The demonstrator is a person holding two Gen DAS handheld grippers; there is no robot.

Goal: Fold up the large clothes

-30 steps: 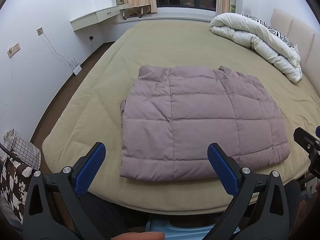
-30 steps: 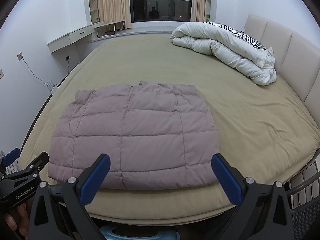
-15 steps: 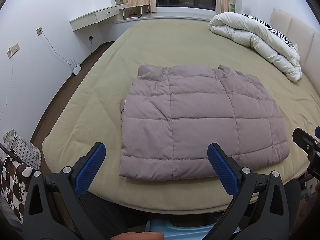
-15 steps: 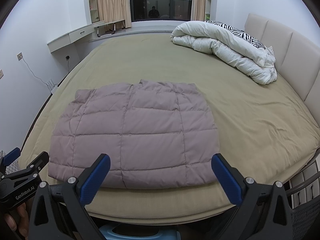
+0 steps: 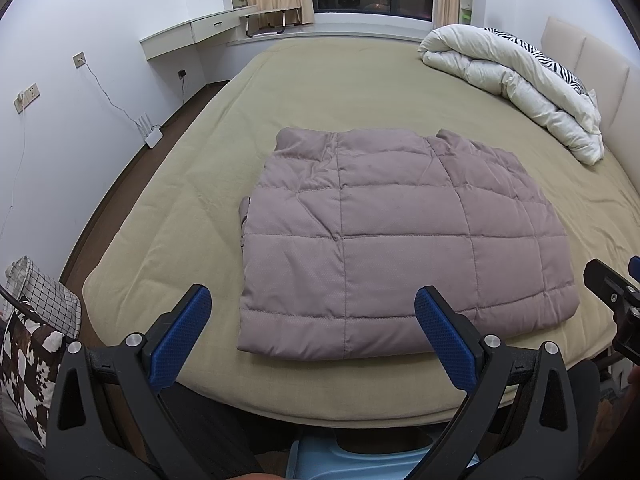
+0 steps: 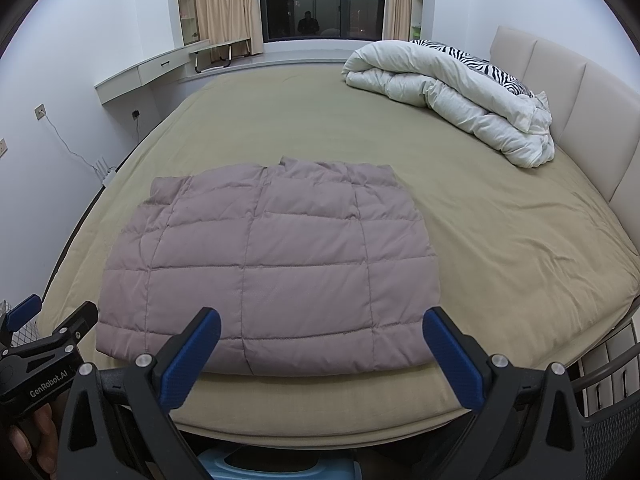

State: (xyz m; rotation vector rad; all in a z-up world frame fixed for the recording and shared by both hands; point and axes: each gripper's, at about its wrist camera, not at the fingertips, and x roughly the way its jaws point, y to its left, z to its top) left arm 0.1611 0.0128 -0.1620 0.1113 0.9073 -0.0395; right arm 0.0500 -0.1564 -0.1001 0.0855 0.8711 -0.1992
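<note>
Both of our tools hover off the bed's near edge: left hand-held gripper and right hand-held gripper gape wide, empty; the folded quilted jacket lies flat at twelve o'clock ahead; white duvet at two o'clock.

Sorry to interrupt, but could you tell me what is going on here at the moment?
A person is folding a large garment on a bed. A mauve quilted down jacket lies near the bed's front edge, flattened into a roughly rectangular bundle. The left hand-held gripper and the right hand-held gripper are both open and empty, held above the near edge of the bed, apart from the jacket. A rolled white duvet sits by the headboard.
</note>
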